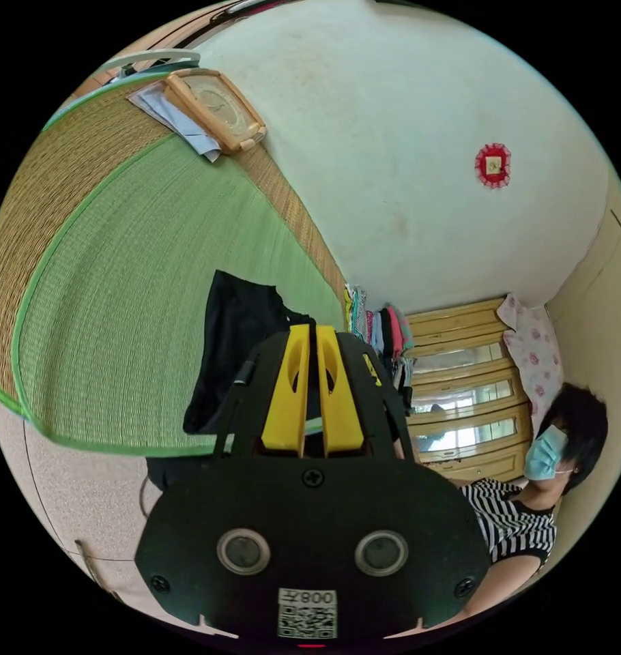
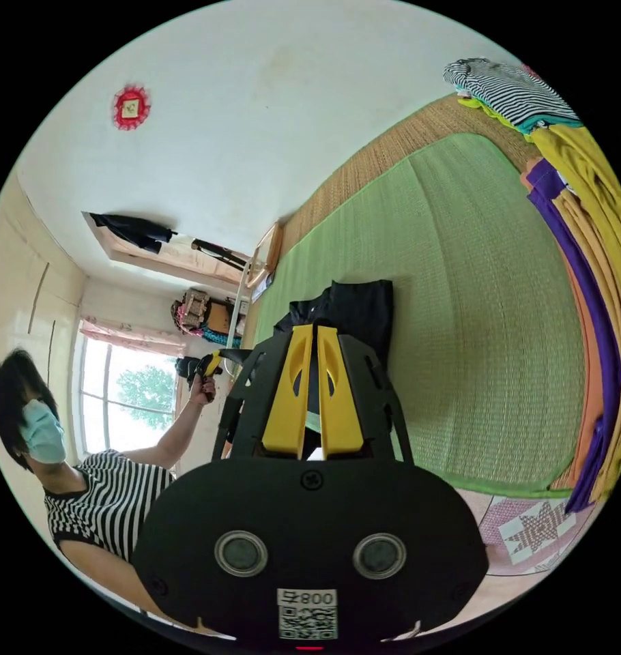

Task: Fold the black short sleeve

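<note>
Closest, each hand-held gripper, left (image 1: 312, 341) and right (image 2: 314, 341), has its yellow jaws pressed nearly together; whether cloth is pinched, I cannot tell. Just beyond both tips, the black short sleeve (image 1: 239, 341) lies bunched on the green mat (image 1: 147, 286), probably awaiting spreading.

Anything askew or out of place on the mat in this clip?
The black shirt hangs bunched over the green mat's edge instead of lying flat. A framed clock lies face-up on the mat's far corner.

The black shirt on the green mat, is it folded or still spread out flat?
Not spread flat: the black shirt lies bunched into a narrow strip on the green mat. Whether it's neatly folded, cannot tell.
</note>
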